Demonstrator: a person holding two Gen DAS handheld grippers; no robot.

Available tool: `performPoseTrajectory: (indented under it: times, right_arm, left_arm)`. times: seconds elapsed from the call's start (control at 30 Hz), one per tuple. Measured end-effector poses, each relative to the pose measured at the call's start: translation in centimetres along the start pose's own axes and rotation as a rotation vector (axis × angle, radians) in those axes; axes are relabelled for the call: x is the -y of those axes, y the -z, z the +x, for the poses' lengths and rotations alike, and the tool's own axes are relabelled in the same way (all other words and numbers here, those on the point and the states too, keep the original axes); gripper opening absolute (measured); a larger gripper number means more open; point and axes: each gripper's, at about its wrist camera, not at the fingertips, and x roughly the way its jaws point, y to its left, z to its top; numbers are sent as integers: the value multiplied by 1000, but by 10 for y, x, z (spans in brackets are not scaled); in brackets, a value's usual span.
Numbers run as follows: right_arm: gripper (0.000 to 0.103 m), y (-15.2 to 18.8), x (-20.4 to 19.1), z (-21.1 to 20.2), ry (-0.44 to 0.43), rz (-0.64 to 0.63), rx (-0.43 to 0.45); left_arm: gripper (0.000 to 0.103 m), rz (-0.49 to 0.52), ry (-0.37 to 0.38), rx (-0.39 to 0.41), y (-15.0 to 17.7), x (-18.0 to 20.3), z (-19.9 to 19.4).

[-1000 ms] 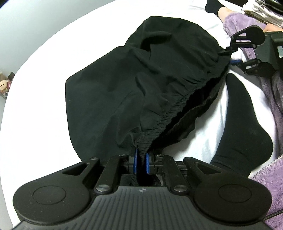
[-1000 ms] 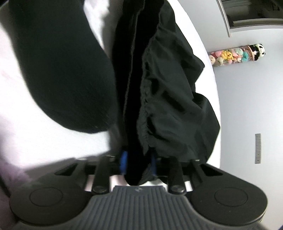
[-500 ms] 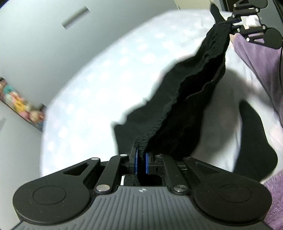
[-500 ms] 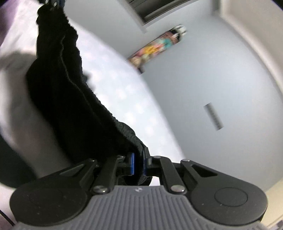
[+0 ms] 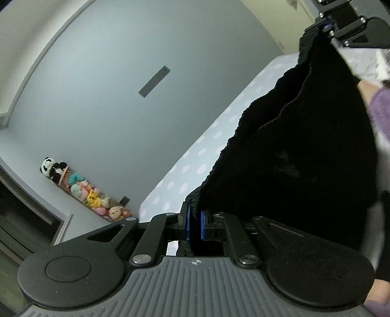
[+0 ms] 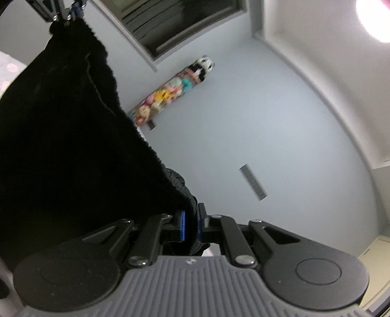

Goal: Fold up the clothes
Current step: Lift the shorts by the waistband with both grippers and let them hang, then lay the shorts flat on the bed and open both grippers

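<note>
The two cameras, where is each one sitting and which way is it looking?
Left wrist: sits on the left gripper, looks up along the black garment toward the wall; shows the right gripper and a purple sleeve.
Right wrist: sits on the right gripper, looks up at the wall and ceiling; shows the left gripper.
Both share: the garment stretched between the grippers and the row of plush toys.
</note>
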Motion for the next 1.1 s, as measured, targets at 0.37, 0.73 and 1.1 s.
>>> performPoseTrajectory:
  times: [0.37,0.73,1.1]
  right_arm:
    - [10,-16,22,140,91,10,-103]
    - [10,18,22,127,14,23,-112]
    - [10,171,-143,117,-417,78,-431]
  left_arm:
    - [6,69,-170,-59,-43,-46,112]
    - [6,136,-77,8,-13,-7,104]
    - [6,116,335,-214,120,174,162]
